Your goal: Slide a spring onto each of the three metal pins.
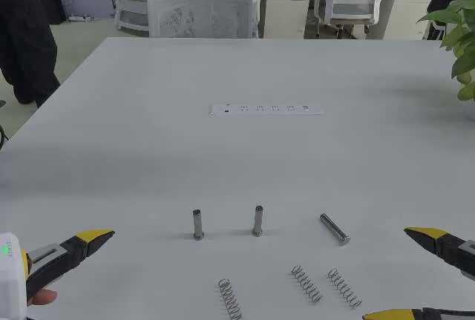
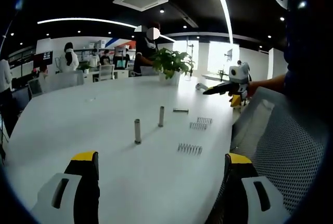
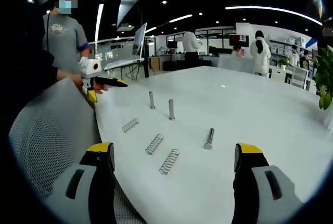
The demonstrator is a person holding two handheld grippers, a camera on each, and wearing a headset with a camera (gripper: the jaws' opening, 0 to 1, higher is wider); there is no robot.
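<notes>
Left gripper [image 2: 162,159] and right gripper [image 3: 175,147]: jaws spread wide, nothing held. Head view, lower centre: left pin [image 1: 198,225] and middle pin [image 1: 257,220] upright, third pin [image 1: 335,229] lying flat at right. Springs [image 1: 306,283] loose along the bottom edge, none on a pin. Judged light and squashy, apt to roll or flick away: pinch gently at mid-coil.

white table [image 1: 223,157], silver pins [image 1: 198,224] + springs [image 1: 230,298], yellow-tipped blk claws [image 2: 162,157] [image 3: 175,148], green plant [image 1: 460,38]
</notes>
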